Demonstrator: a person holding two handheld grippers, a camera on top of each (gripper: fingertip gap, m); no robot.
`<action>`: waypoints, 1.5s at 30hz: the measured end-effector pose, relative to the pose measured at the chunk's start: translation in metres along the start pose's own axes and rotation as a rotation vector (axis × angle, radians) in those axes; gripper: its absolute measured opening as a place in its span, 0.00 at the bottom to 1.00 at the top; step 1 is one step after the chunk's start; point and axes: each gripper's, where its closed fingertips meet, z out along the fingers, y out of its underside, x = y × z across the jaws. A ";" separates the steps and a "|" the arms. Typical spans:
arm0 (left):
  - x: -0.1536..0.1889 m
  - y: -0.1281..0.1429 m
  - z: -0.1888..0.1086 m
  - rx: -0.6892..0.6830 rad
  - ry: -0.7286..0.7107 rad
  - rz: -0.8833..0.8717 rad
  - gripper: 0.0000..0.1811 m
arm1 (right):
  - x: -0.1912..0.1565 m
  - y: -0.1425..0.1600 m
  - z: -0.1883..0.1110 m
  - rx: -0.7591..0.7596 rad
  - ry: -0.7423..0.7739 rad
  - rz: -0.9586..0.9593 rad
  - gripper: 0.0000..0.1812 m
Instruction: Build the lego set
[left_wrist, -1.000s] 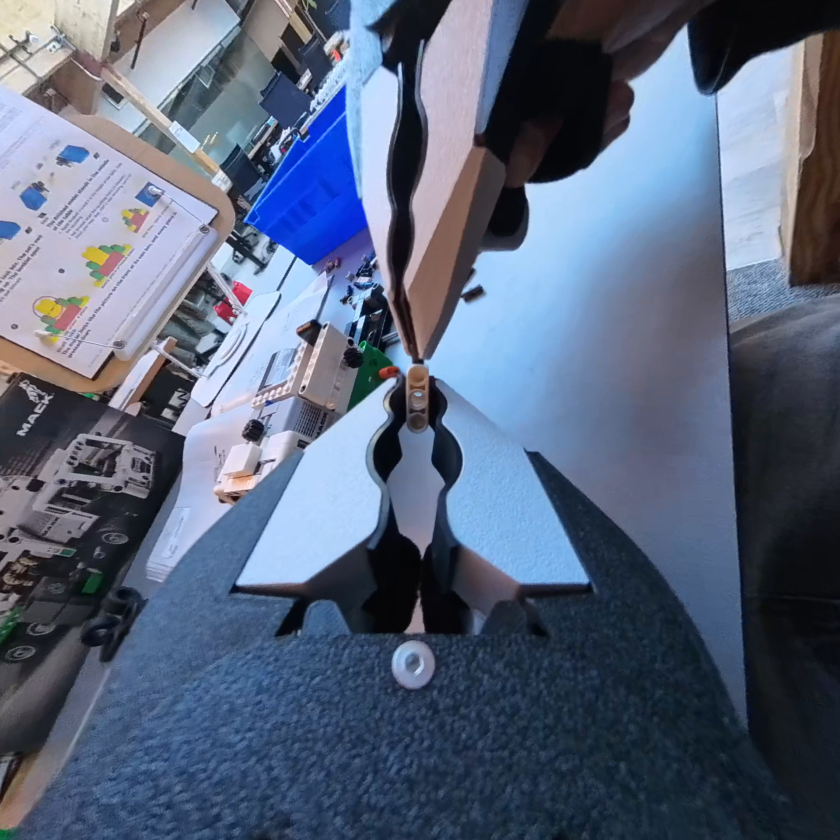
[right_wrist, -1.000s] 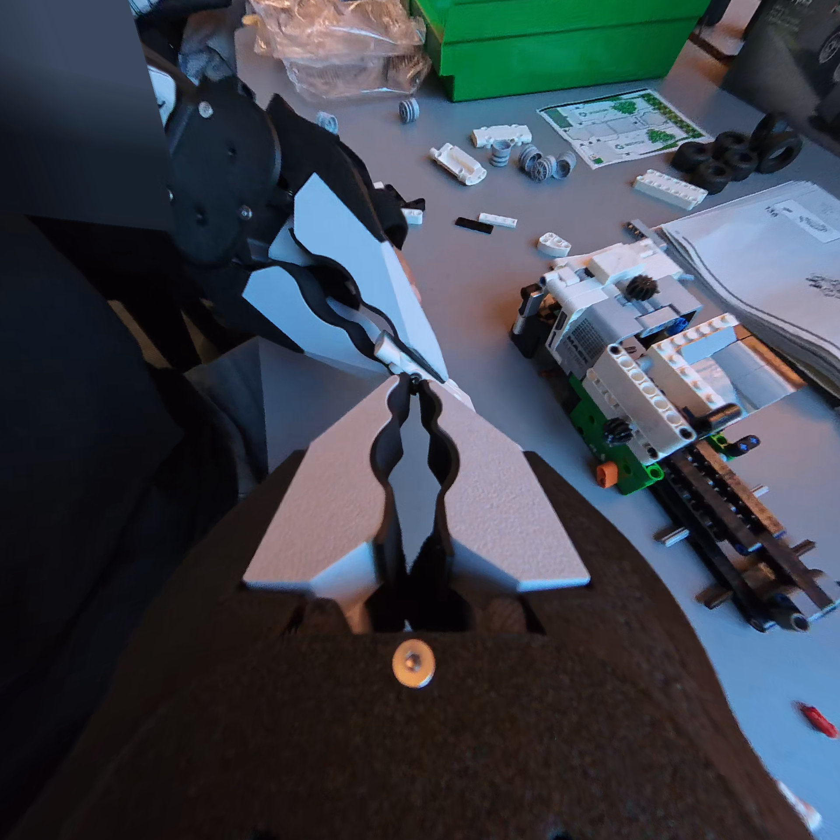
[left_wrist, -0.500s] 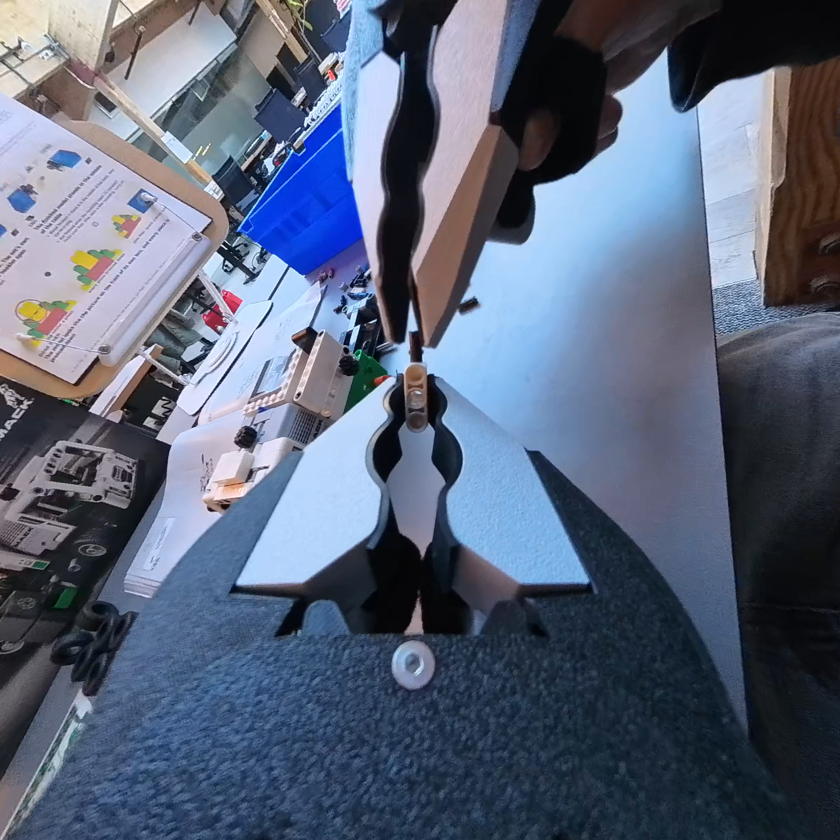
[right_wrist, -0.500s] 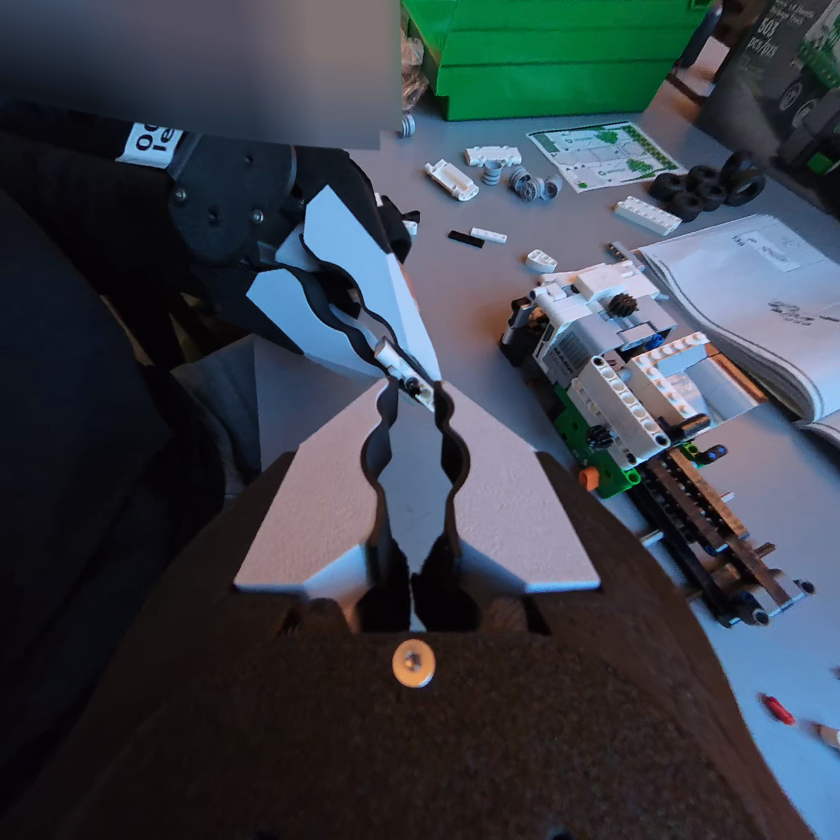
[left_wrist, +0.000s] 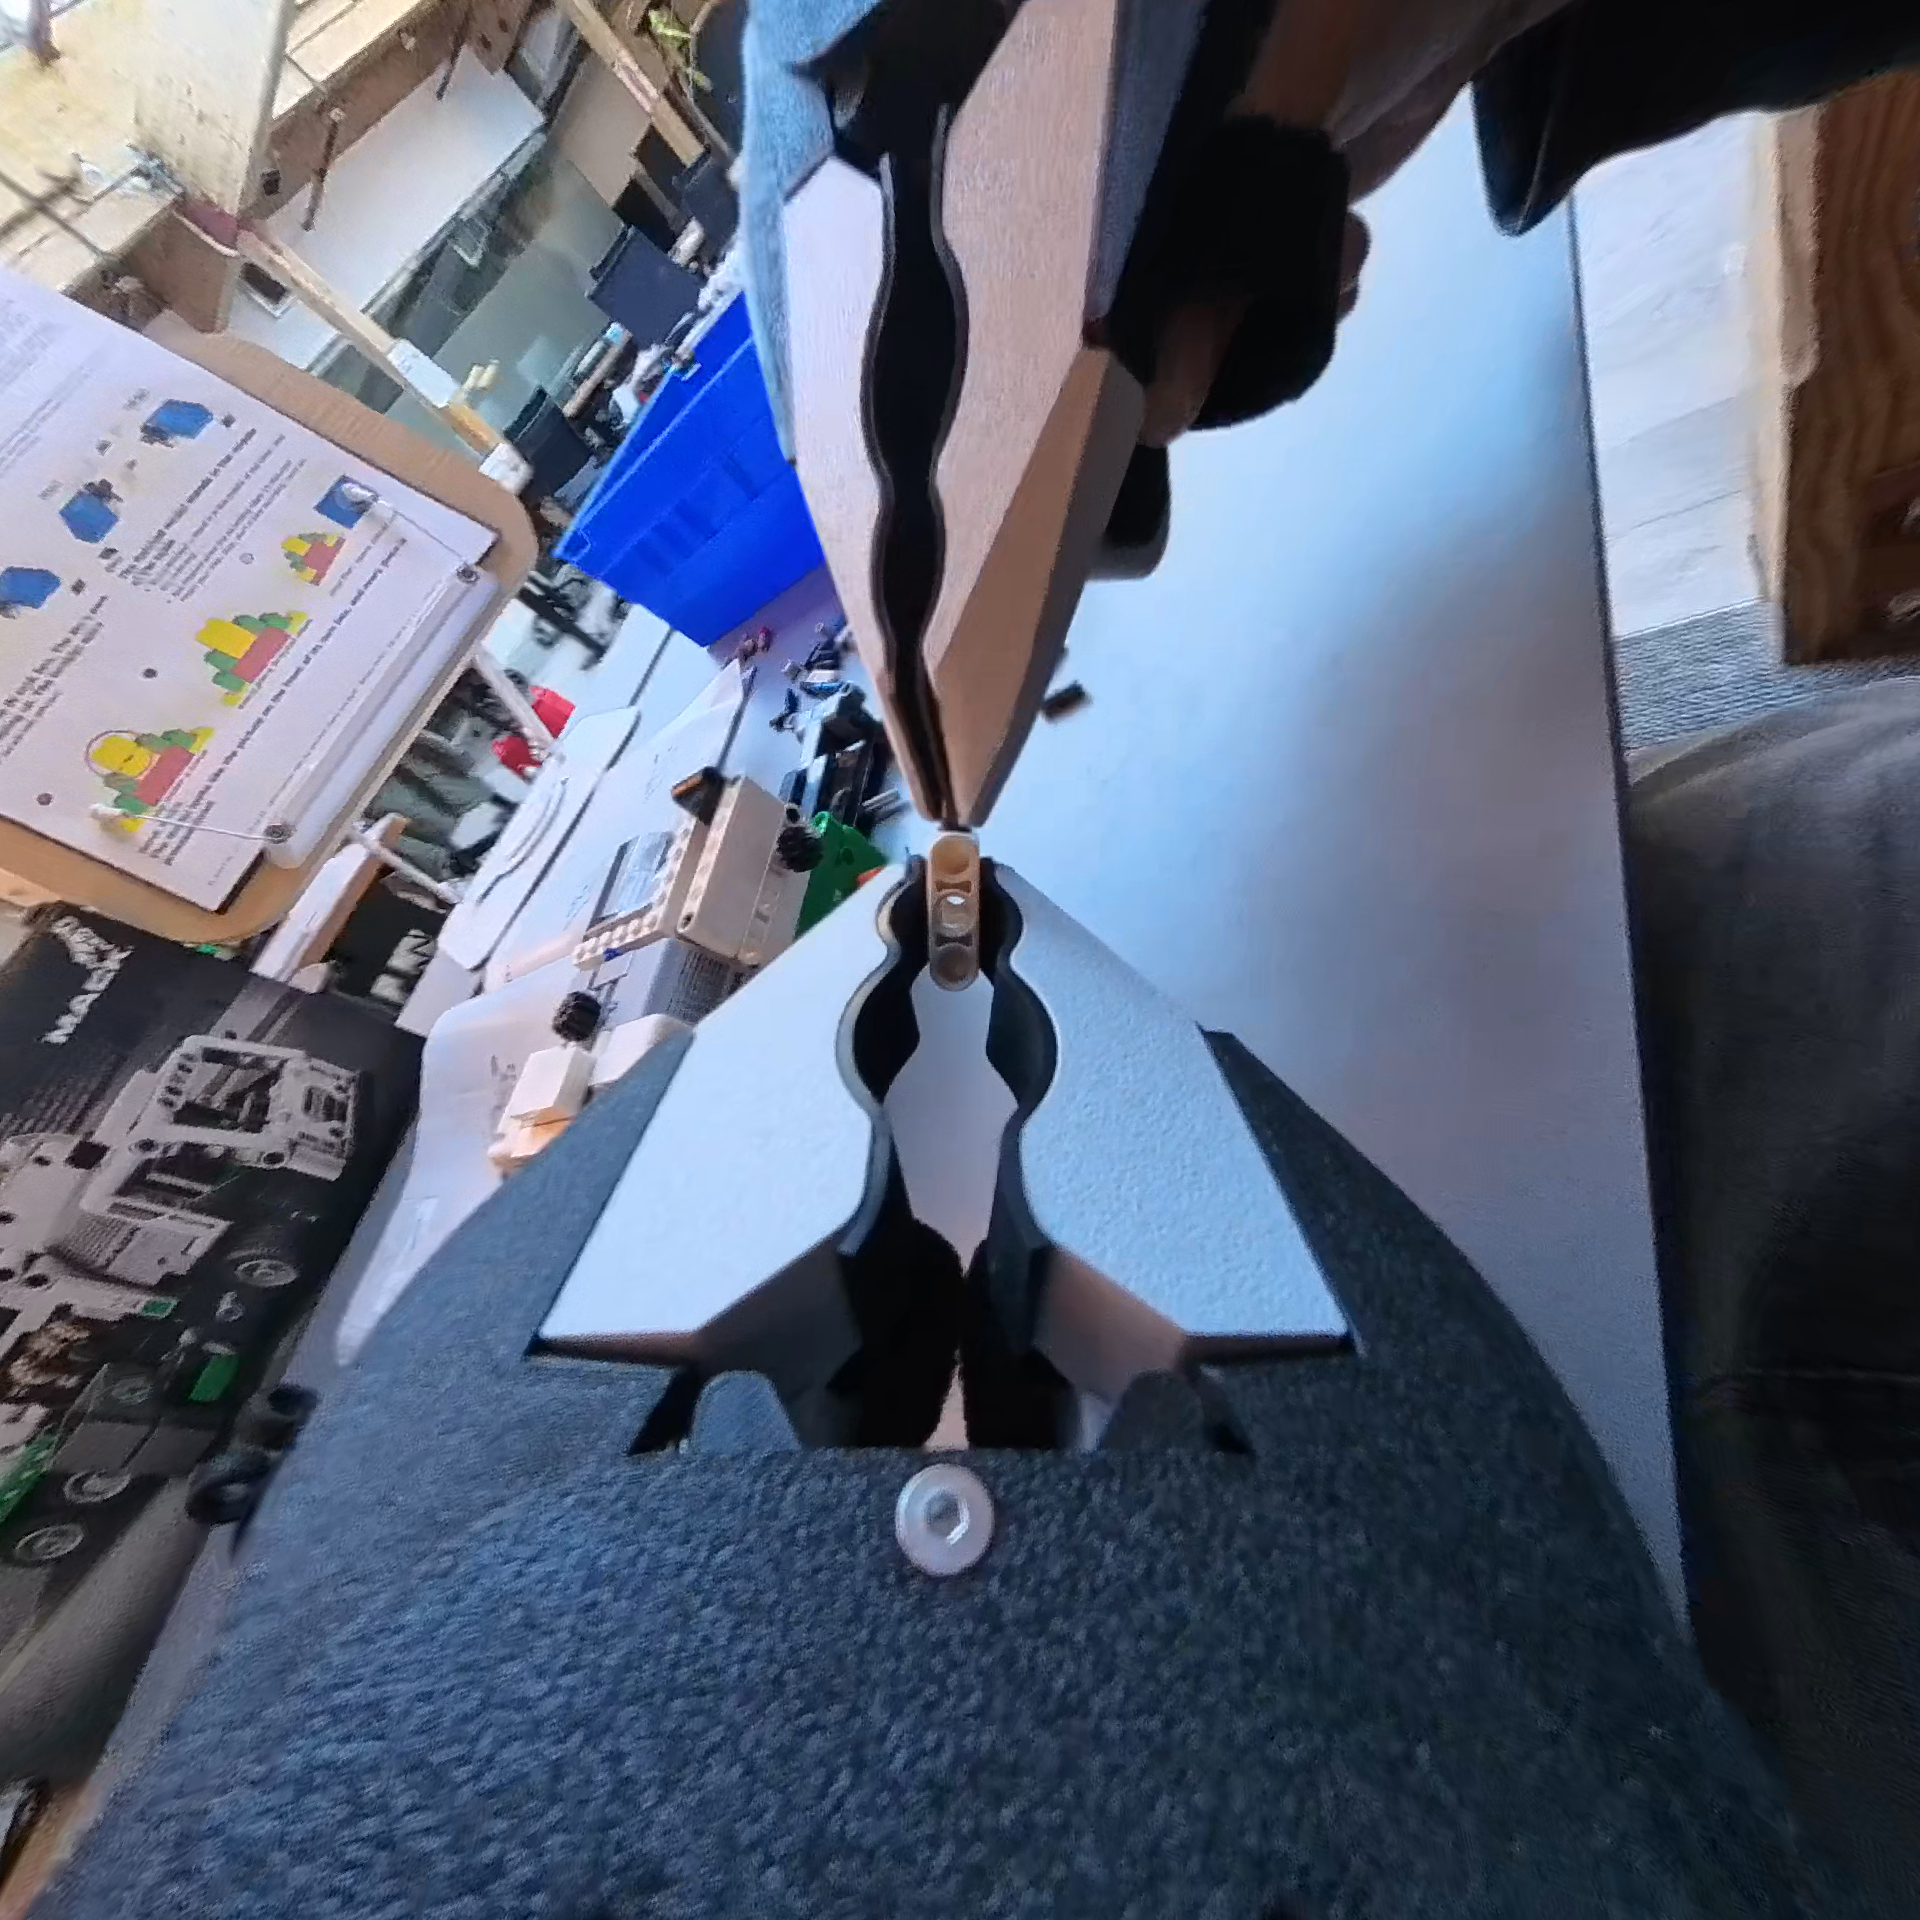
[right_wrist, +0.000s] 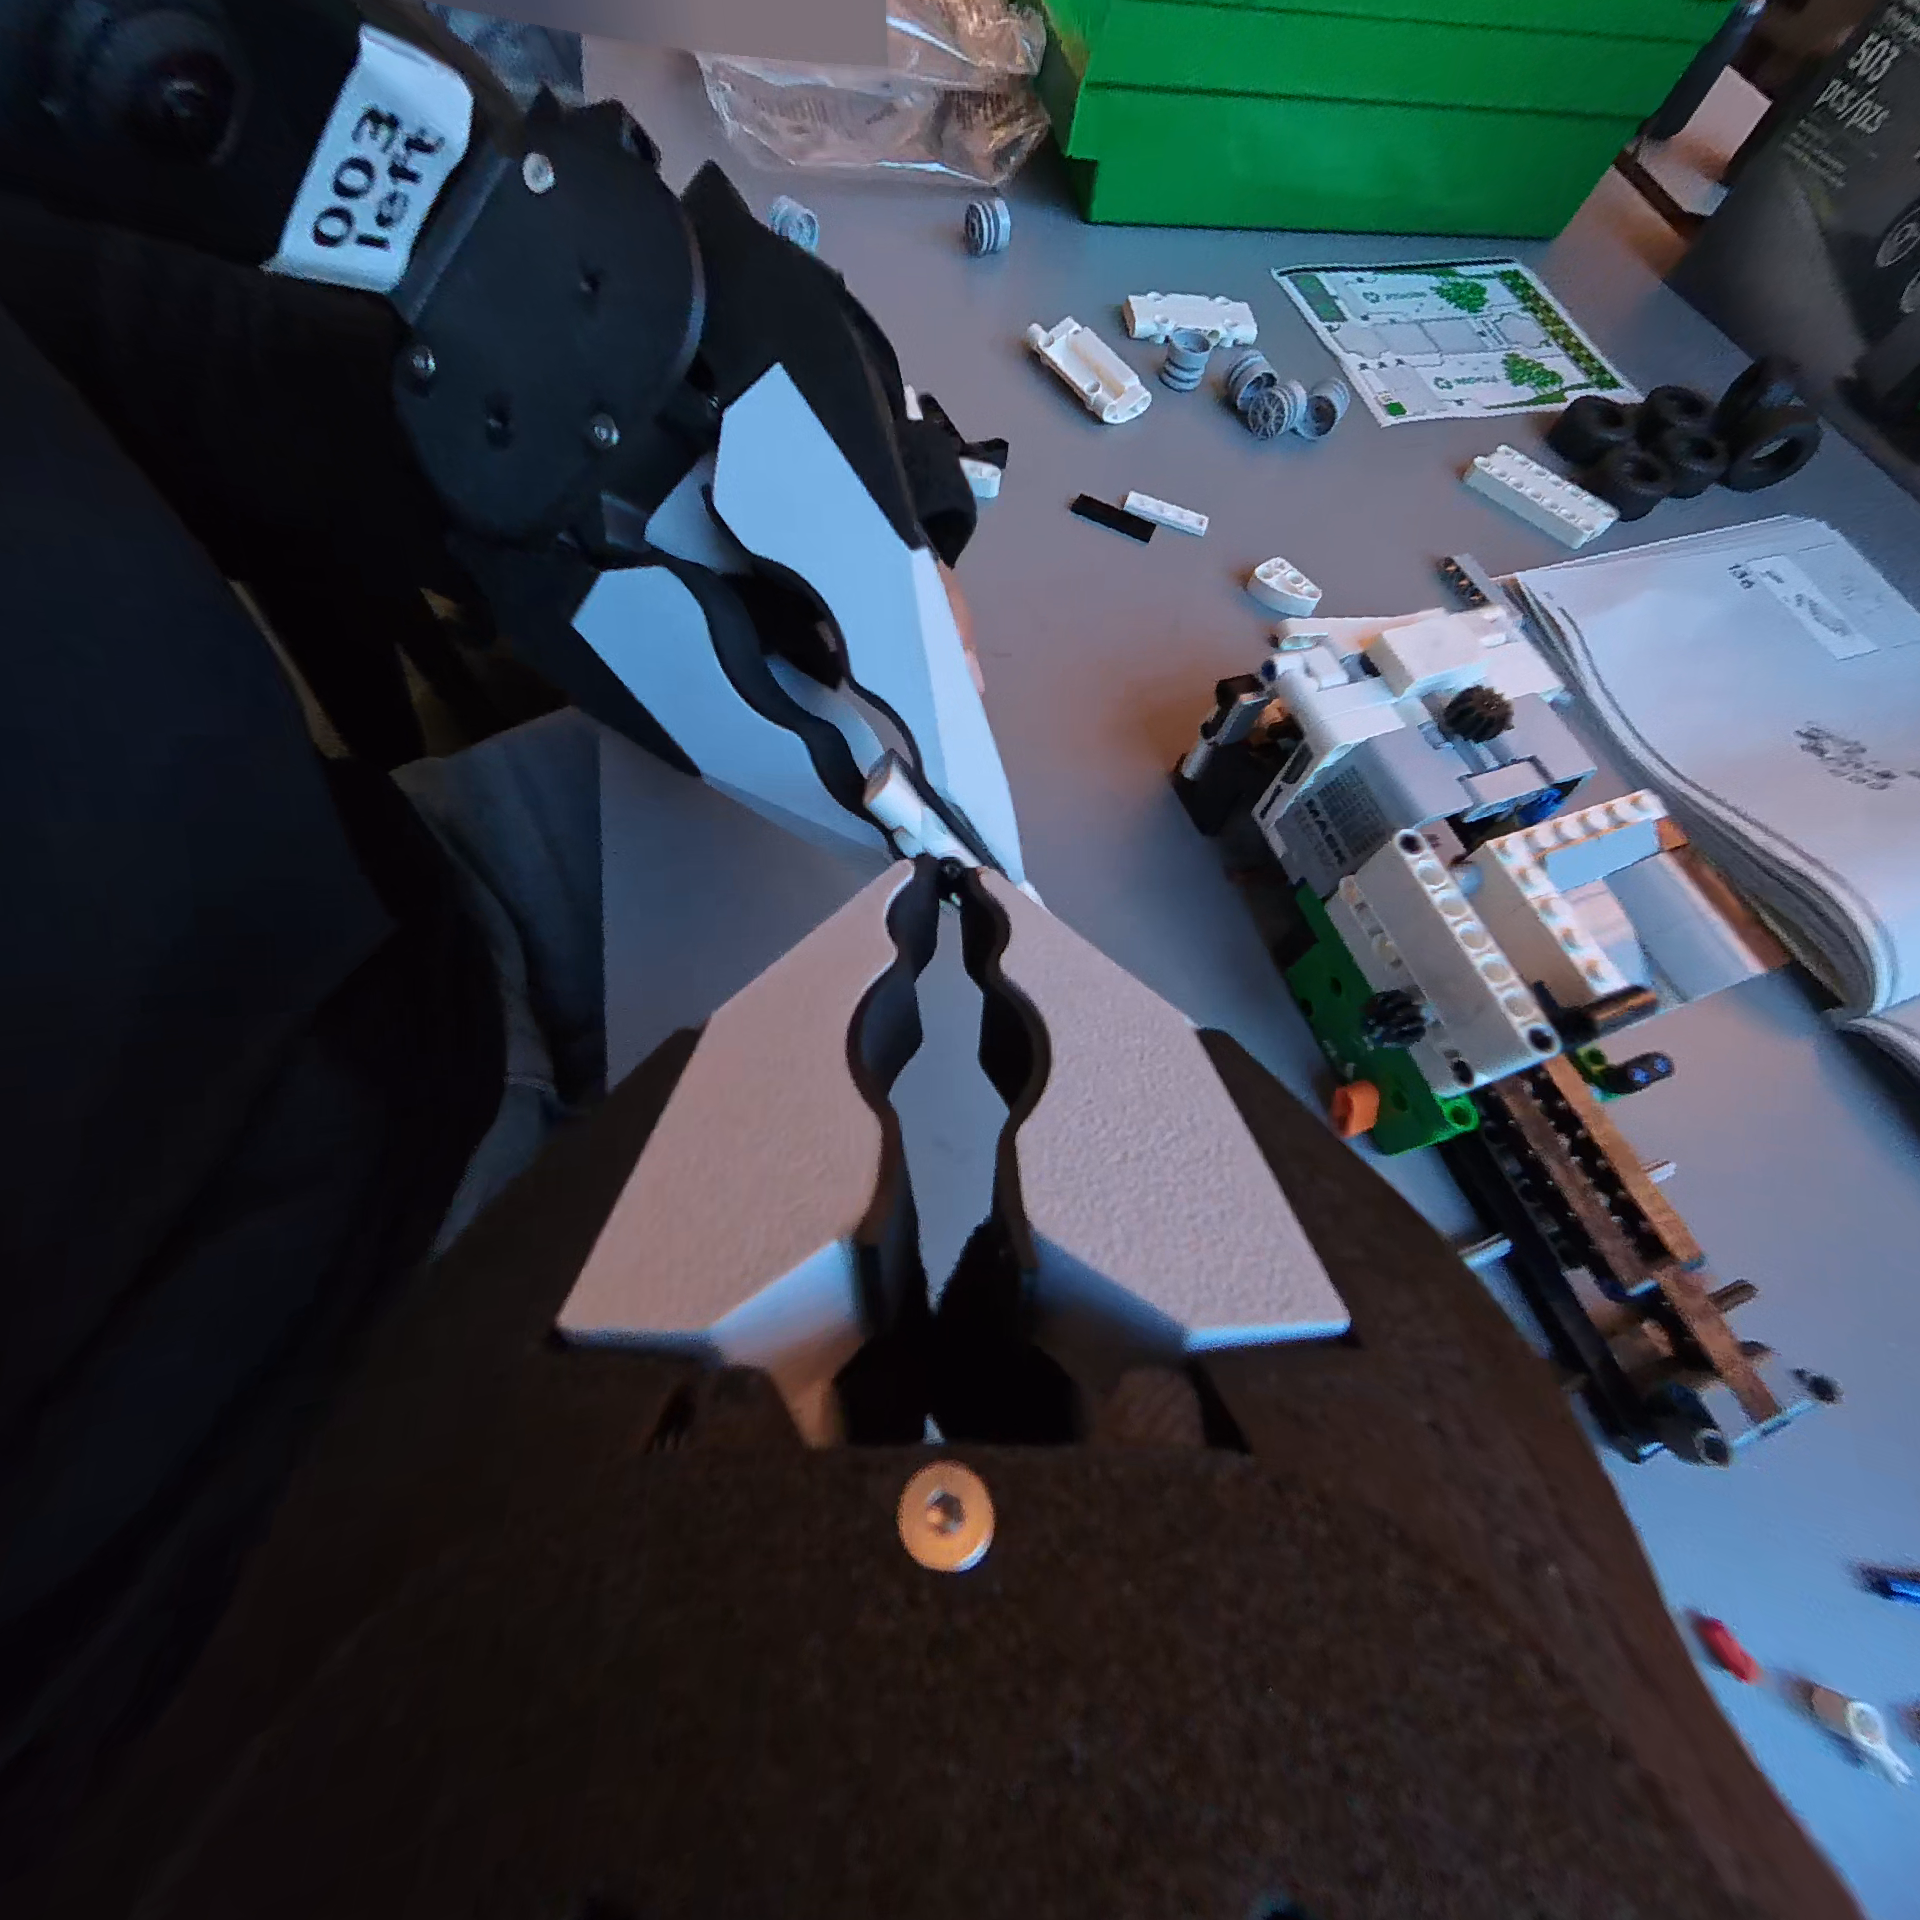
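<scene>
My left gripper (left_wrist: 951, 883) is shut on a small pale beam with holes (left_wrist: 953, 920) and holds it above the grey table (left_wrist: 1299, 831). My right gripper (left_wrist: 943, 805) comes down from above, its tips closed at the beam's top end. In the right wrist view my right gripper (right_wrist: 943, 883) is shut on what looks like a small black pin at the end of the beam (right_wrist: 896, 802), which sticks out of the left gripper (right_wrist: 925, 821). The half-built white, green and black truck (right_wrist: 1434, 862) stands on the table to the right and also shows in the left wrist view (left_wrist: 717, 883).
An open instruction booklet (right_wrist: 1714, 727) lies beside the truck. Black tyres (right_wrist: 1683, 436), grey wheel hubs (right_wrist: 1278, 395), loose white pieces (right_wrist: 1086, 353) and green bins (right_wrist: 1351, 114) lie farther back. The set's box (left_wrist: 156, 1143), a clipboard sheet (left_wrist: 208, 623) and a blue bin (left_wrist: 696, 520) stand at left. Less than 4 cm separates the two grippers' tips.
One second ago the right gripper was shut at the beam's end. It opened half a second ago and has now shut there again. The left gripper kept its hold on the beam.
</scene>
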 end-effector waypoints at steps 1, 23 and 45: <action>-0.002 0.000 0.000 -0.001 -0.012 0.000 0.02 | 0.002 -0.001 0.000 0.006 0.018 -0.012 0.02; -0.026 -0.011 -0.014 0.152 0.009 -0.280 0.03 | 0.077 0.130 -0.062 -0.254 0.314 0.304 0.07; -0.019 -0.009 -0.014 0.131 0.015 -0.225 0.03 | 0.113 0.197 -0.167 -1.620 -0.115 0.194 0.02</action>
